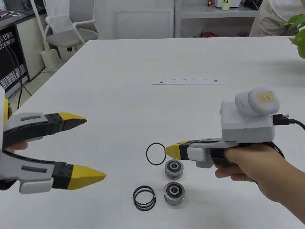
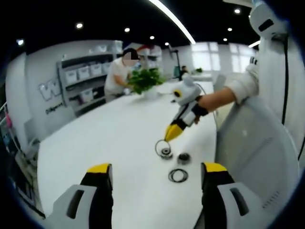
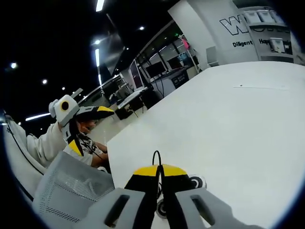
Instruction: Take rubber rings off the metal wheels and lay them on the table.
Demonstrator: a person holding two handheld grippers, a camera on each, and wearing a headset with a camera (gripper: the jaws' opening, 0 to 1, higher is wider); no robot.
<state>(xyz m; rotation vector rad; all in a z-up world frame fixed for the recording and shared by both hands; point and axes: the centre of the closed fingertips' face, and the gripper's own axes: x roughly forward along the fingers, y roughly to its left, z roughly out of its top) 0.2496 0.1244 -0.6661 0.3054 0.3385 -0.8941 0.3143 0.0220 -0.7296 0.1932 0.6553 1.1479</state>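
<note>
Your right gripper [image 1: 172, 150] has its fingers pinched together on a thin black rubber ring [image 1: 156, 154], which sticks out at 9 o'clock from the yellow tips. Your left gripper [image 1: 95, 148] holds nothing. Its fingers are spread wide, well off at 9 o'clock from the work.

The far wheel [image 1: 174, 169] sits just at 6 o'clock of the right tips, and the near wheel [image 1: 174, 192] lies beyond it, again at 6 o'clock. The loose rings [image 1: 144, 198] lie flat at 9 o'clock of the near wheel.

Bare desk [image 1: 143, 71] runs toward 12 o'clock up to a paper strip [image 1: 188, 81]. In the left gripper view, the desk's edge on your side passes close by the wheels and loose rings.

The right gripper view shows the held ring edge-on, rising between the closed tips. In the left gripper view it overlaps the far wheel, whereas the head view shows it beside that wheel.
</note>
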